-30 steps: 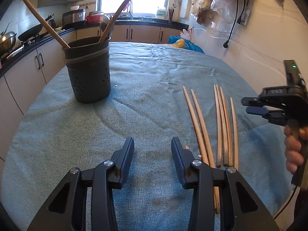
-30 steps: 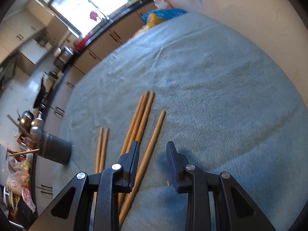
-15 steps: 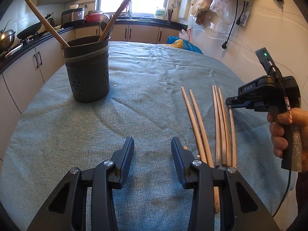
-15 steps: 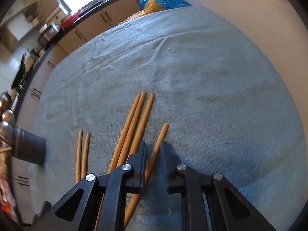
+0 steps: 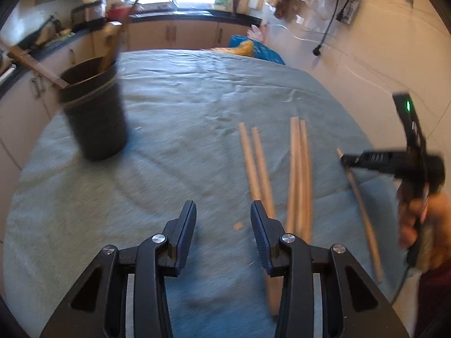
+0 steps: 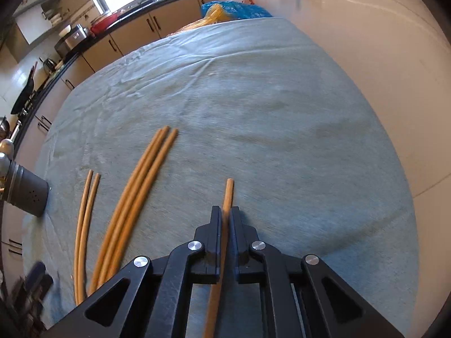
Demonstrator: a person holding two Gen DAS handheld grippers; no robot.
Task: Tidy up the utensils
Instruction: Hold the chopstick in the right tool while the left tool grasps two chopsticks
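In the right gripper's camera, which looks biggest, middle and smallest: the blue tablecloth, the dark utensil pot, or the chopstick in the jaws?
1. Blue tablecloth, fills most of the view.
2. Held chopstick, long, but close to the camera.
3. Dark utensil pot, partly cut off at the left edge, so unsure.

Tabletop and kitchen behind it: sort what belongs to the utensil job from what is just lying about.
Belongs to the job:
- single chopstick clamped in the right gripper
- pair of chopsticks on the cloth
- bundle of three chopsticks
- dark utensil holder
- left gripper, open and empty

Just lying about:
- blue and yellow bag
- red pot on the counter
- black wall cable
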